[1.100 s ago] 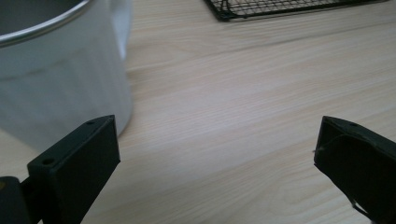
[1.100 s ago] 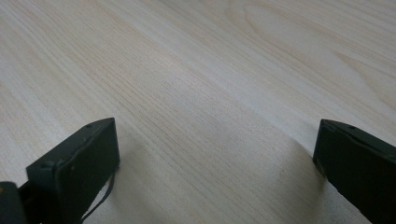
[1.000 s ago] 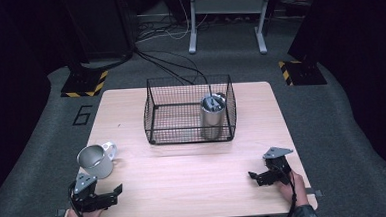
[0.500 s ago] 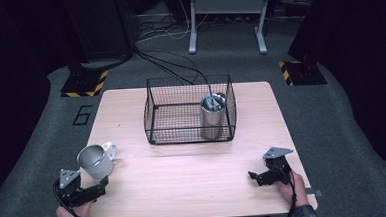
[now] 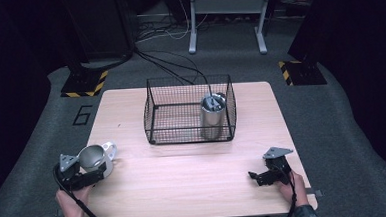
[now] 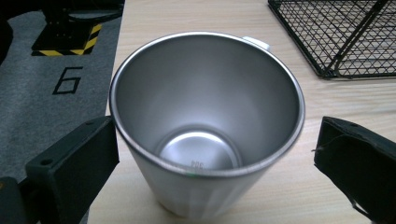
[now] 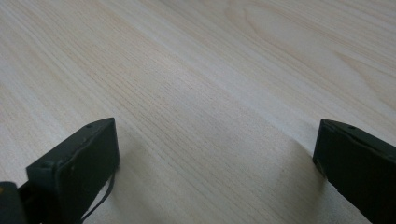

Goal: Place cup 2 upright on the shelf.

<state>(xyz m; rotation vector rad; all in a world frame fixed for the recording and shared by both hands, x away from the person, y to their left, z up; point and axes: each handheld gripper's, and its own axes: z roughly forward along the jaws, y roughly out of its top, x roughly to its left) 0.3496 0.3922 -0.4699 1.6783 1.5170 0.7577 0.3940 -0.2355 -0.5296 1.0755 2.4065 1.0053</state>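
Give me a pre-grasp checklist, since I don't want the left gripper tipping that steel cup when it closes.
1. Left gripper open: ok.
2. Steel cup between the jaws, gaps on both sides: ok.
3. Cup upright on the table: ok.
4. Cup empty: ok.
5. Room left in the wire basket beside the steel canister: ok.
6. Right gripper open, holding nothing: ok.

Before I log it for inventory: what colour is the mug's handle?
White, on the steel mug; clearest in the high view.
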